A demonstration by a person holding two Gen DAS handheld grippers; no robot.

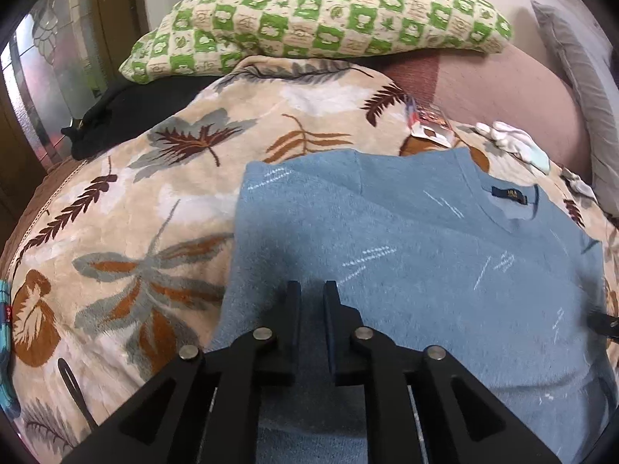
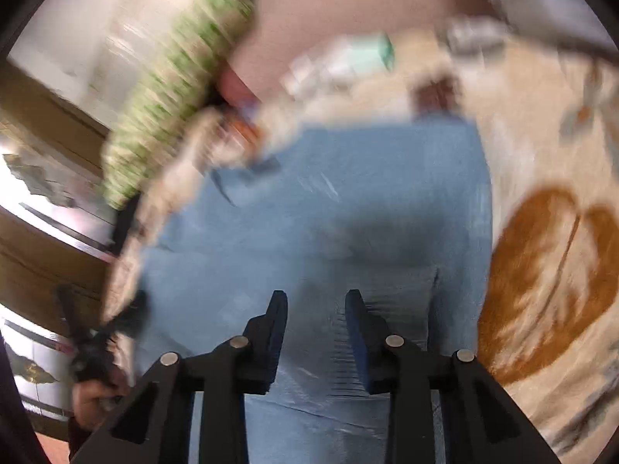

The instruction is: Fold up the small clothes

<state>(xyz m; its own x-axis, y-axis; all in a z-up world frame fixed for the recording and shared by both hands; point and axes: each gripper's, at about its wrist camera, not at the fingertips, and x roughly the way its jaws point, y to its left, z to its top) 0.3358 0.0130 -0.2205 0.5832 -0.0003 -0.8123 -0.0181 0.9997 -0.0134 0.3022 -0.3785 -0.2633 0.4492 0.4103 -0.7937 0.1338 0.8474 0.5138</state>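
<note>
A light blue knit top (image 1: 406, 255) lies flat on a leaf-patterned blanket (image 1: 154, 208), its neck label toward the far right and its sides folded in. My left gripper (image 1: 312, 290) hovers over the top's near left part, jaws a small gap apart, holding nothing. My right gripper (image 2: 316, 301) is open over the same blue top (image 2: 348, 201) in a blurred right wrist view, empty. The tip of the right gripper shows at the right edge of the left wrist view (image 1: 603, 324).
A green checked pillow (image 1: 317, 19) lies at the far side. A black garment (image 1: 116, 123) sits at the far left. Small white and mint clothes (image 1: 514, 143) and a patterned item (image 1: 429, 123) lie beyond the top. A pink sheet (image 1: 503, 92) lies behind.
</note>
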